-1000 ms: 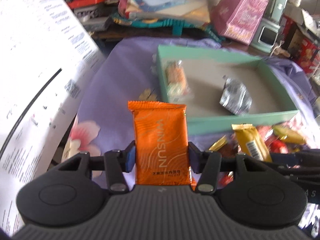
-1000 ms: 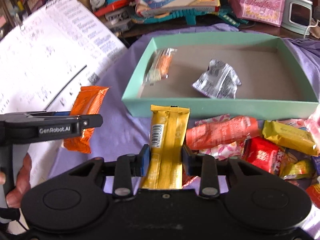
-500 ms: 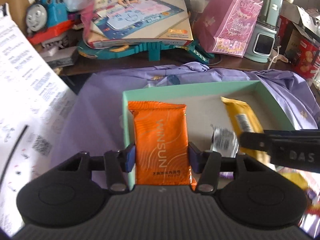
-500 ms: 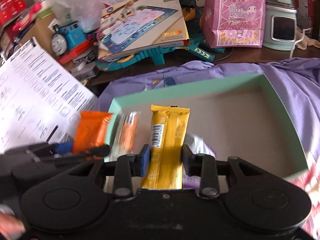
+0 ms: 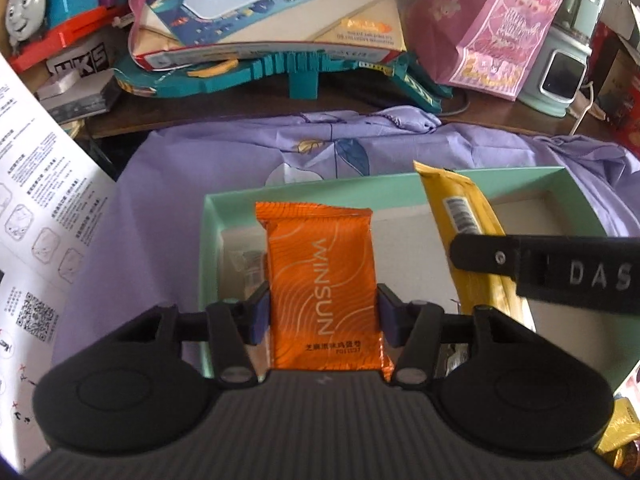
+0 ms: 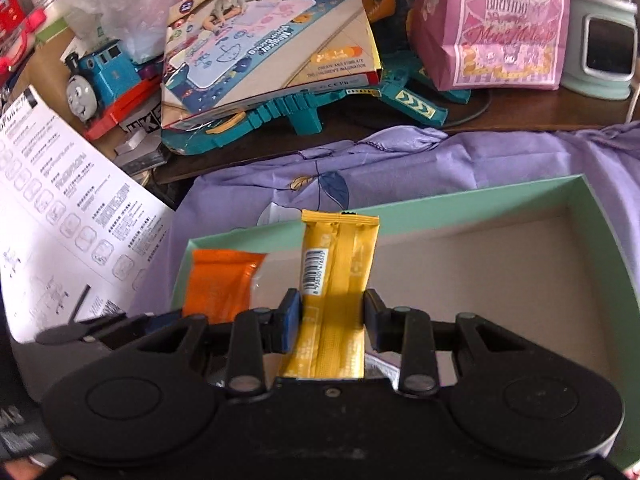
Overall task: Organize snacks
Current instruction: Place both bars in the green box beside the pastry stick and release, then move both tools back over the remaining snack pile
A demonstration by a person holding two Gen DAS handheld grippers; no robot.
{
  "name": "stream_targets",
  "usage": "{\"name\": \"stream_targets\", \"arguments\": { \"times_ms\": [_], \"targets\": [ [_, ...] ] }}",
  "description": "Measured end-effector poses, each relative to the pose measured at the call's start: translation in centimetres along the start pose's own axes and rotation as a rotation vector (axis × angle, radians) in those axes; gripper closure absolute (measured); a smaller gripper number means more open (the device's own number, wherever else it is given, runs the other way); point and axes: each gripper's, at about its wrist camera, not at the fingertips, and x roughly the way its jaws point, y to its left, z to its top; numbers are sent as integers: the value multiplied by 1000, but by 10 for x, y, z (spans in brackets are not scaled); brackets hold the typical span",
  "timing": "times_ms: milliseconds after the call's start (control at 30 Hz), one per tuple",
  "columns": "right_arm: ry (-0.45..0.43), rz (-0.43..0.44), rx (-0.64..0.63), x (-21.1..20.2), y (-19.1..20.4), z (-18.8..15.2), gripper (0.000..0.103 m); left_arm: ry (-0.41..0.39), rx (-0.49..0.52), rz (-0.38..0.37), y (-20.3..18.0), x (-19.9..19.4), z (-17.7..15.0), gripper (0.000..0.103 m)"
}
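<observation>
I am keeping the orange packet (image 5: 322, 292) between the left tool's (image 5: 322, 312) pads, jaws easing apart, the green box (image 5: 210, 248) lying beneath it. To its right, my right tool (image 6: 332, 316) is loosening around the yellow bar (image 6: 340, 276), also above the box.

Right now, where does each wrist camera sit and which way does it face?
Left wrist: rides on the left gripper, looking forward and down into the green box; the gripper, jaws opening, has the orange packet between its pads; the right gripper crosses in from the right.
Right wrist: rides on the right gripper, looking forward and down into the same box; its jaws, opening, have the yellow bar between them; the left gripper shows low on the left.
Shared: box, both snacks, purple cloth, toy train, pink gift bag.
</observation>
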Motion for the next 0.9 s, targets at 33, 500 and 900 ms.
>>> {"name": "stream_targets", "arguments": {
  "times_ms": [33,500,900],
  "targets": [
    [-5,3,4,1,-1,2,65,4,8,9,-3,4,1,43],
    [-64,-26,-13,-36,-3,-10,22,-31,-2,88,-4,-18,-2,5],
    [-111,-65,-61,-112,-2,-60,0,-61,53,40,-29,-86,-53,0]
  ]
}}
